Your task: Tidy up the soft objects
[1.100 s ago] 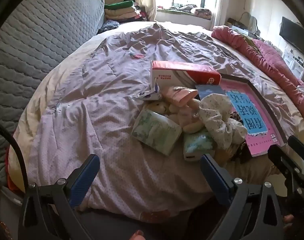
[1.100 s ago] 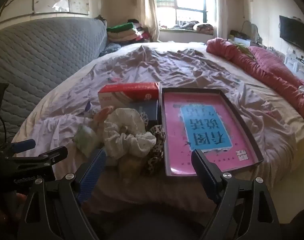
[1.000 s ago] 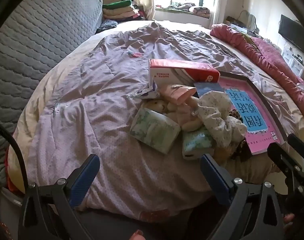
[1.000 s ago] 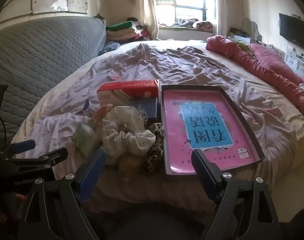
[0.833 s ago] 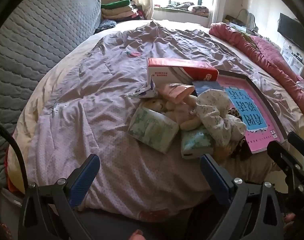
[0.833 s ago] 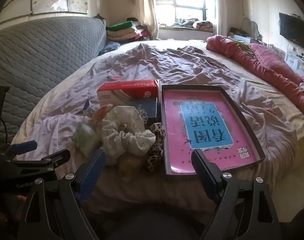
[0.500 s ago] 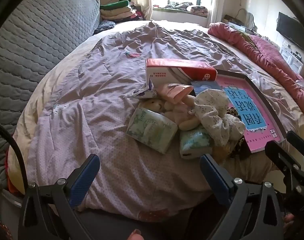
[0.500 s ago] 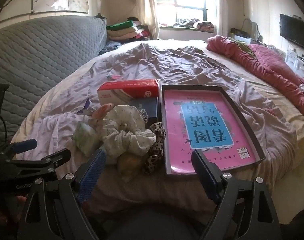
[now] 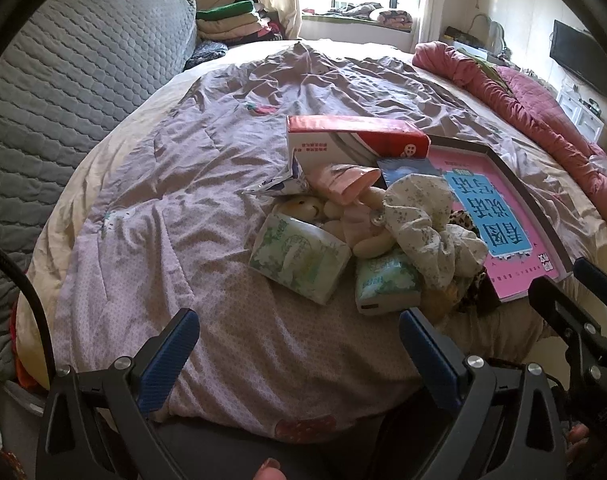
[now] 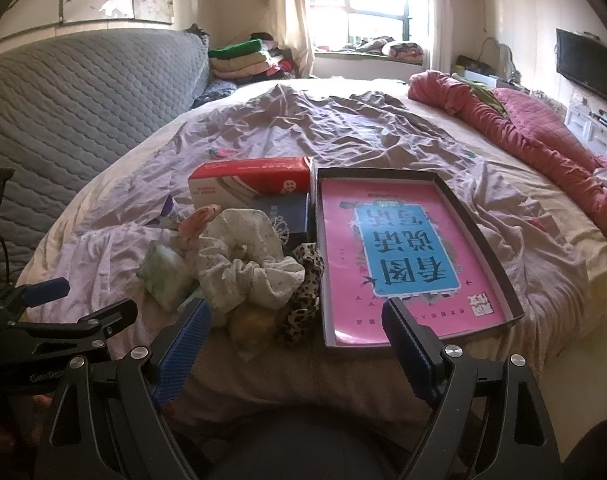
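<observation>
A heap of soft things lies on the bed near its front edge: a green tissue pack (image 9: 299, 258), a smaller green pack (image 9: 387, 286), a cream plush toy (image 9: 335, 210), a floral white cloth (image 9: 427, 220) (image 10: 247, 260) and a leopard-print scrunchie (image 10: 305, 296). An open dark box lid with a pink and blue card (image 10: 407, 256) (image 9: 499, 216) sits right of the heap. My left gripper (image 9: 299, 334) is open, short of the tissue packs. My right gripper (image 10: 297, 320) is open, low in front of the heap and the box lid. Nothing is held.
A red and white carton (image 9: 355, 140) (image 10: 251, 180) and a dark blue box (image 10: 287, 210) lie behind the heap. A rumpled pink quilt (image 10: 523, 132) runs along the right. A grey padded headboard (image 9: 63, 80) stands left, with folded clothes (image 10: 243, 60) by the window.
Both grippers have drifted slightly; the heap sits a little higher and further left in the left wrist view. Both stay open. Nothing on the bed has moved.
</observation>
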